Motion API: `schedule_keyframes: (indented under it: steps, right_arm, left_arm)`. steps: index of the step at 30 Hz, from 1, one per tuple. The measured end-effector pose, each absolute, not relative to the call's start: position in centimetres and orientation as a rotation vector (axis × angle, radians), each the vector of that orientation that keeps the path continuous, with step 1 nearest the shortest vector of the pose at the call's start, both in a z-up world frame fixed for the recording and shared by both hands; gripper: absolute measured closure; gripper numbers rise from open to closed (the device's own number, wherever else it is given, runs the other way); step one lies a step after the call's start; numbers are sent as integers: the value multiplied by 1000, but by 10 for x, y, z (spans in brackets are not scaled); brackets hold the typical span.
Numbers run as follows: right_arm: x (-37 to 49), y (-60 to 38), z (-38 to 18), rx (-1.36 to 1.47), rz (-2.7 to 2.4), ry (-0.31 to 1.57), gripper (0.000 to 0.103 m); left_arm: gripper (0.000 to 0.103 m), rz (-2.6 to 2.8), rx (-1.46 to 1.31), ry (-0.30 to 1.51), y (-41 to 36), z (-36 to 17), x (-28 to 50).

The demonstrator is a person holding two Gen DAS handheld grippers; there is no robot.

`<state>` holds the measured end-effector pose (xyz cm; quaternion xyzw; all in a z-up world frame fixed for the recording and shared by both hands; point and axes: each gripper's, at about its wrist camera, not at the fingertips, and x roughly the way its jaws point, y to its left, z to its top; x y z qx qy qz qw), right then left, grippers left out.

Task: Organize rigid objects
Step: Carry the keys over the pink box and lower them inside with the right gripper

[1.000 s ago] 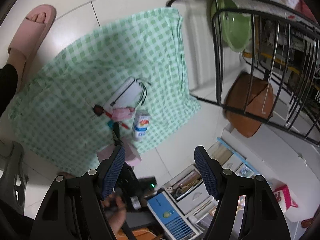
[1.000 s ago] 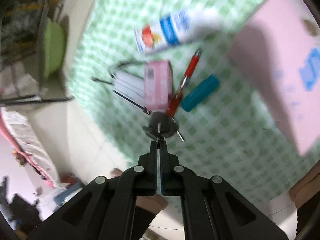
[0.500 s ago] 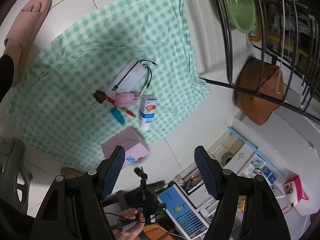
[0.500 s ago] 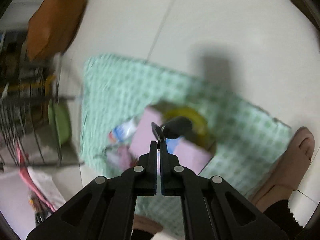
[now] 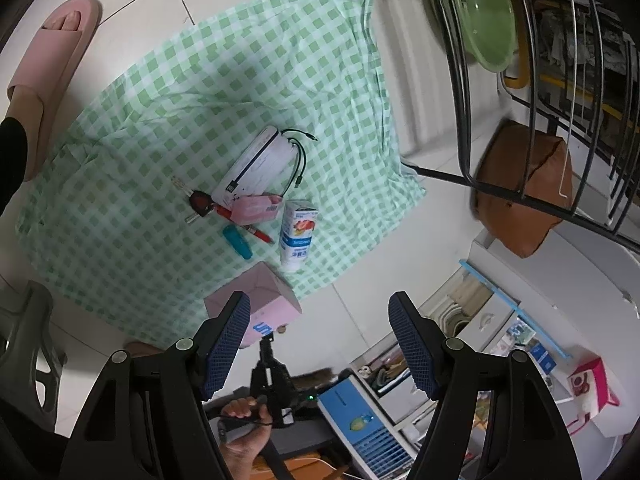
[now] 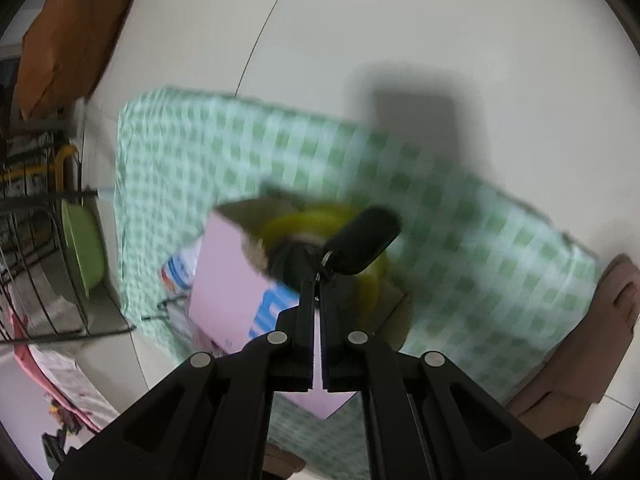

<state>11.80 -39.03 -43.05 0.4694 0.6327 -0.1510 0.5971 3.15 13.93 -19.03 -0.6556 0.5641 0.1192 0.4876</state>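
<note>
Right wrist view is motion-blurred throughout: the checked cloth [image 6: 280, 152], the pink box [image 6: 228, 284] and a yellow ring-shaped item [image 6: 316, 220] inside it lack sharp edges; that item cannot be identified. The key fob [image 6: 362, 246] hanging at the right gripper [image 6: 319, 280] hides part of the box opening. In the left wrist view, the slipper [image 5: 48, 68] is cut by the frame edge, and carton [image 5: 298, 236] print is illegible.
</note>
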Motion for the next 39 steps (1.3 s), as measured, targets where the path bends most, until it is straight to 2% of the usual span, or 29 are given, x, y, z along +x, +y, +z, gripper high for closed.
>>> schedule_keyframes:
  steps: [11,22,26,28,30,32,39]
  right_arm:
    - [117,-302,-400,1091,-129,1465,101]
    - [90,-395,-402,1184,-411,1359,101]
    - [87,-423,-418,1216,-498,1365,99]
    - [86,-434,-429,1225,-546,1378,94]
    - [86,-447,-439,1191,-609,1402,83]
    - [89,-462,-449,1141,-657,1419,79]
    - [118,-488,-476,1059,-628,1449,79]
  left_arm:
    - [33,277,-1635,1343,149,-183,22]
    - [33,276,-1628,1346,147,-183,20]
    - [33,303,-1623,1360,143,-189,20]
    - [33,312,-1613,1364,142,-190,23]
    - [33,317,-1602,1369,140,-192,26]
    - [33,323,-1588,1381,138,-195,28]
    - [33,373,-1548,1425,136,-207,29]
